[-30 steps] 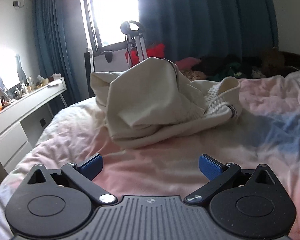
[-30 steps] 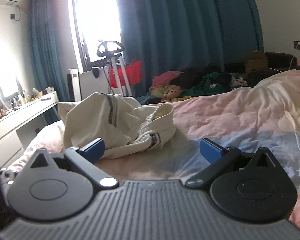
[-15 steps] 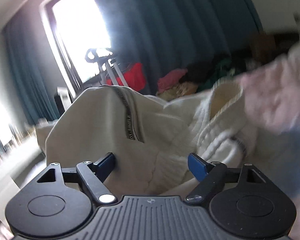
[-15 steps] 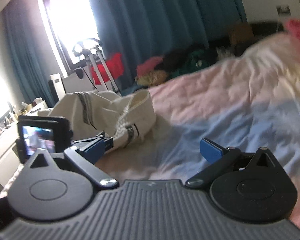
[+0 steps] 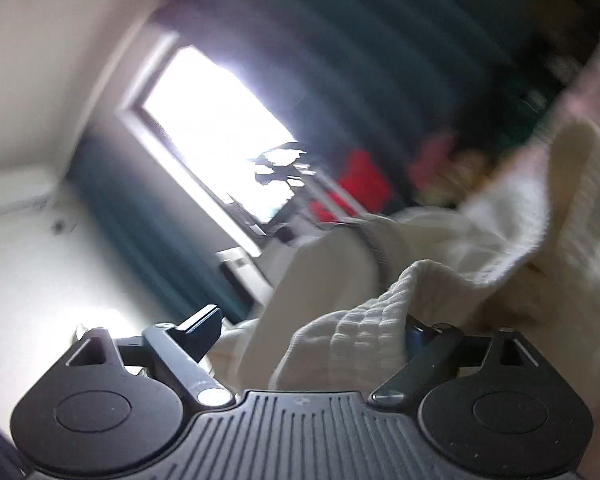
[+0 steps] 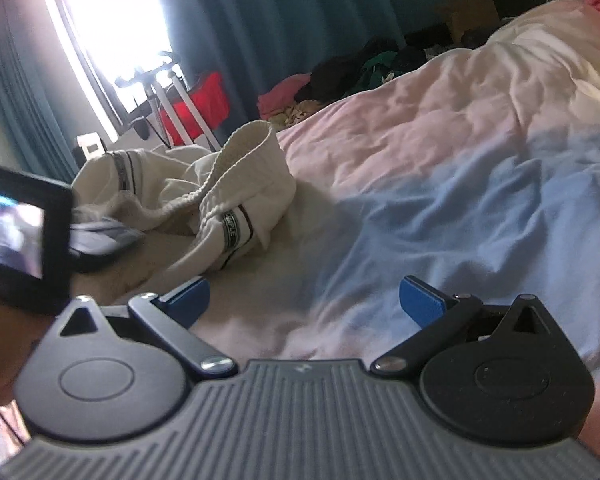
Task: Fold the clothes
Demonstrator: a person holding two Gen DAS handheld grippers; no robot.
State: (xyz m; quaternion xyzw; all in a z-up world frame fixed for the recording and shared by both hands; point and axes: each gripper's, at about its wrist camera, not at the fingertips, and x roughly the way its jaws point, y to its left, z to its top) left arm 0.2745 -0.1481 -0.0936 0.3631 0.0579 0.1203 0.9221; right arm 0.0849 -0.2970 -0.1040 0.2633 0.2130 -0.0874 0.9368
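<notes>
A crumpled cream garment [image 6: 228, 184] with a ribbed waistband and dark striped trim lies on the pink and blue bedspread [image 6: 440, 168]. In the blurred, tilted left wrist view its ribbed edge [image 5: 360, 332] lies between the fingers of my left gripper [image 5: 304, 332], which is open and pushed into the cloth. My right gripper [image 6: 304, 300] is open and empty, low over the bedspread, with the garment ahead to its left. The left gripper's body and camera screen [image 6: 24, 236] show at the left edge of the right wrist view, against the garment.
A pile of dark, green and pink clothes [image 6: 340, 76] lies beyond the bed's far side. A stand with a red cloth [image 6: 196, 104] is by the bright window [image 6: 116, 36]. Blue curtains [image 6: 300, 12] hang behind. Open bedspread stretches to the right.
My left gripper has moved forward into the garment and tilted hard; the ribbed edge now lies between its fingers. My right gripper has moved closer and lower toward the garment.
</notes>
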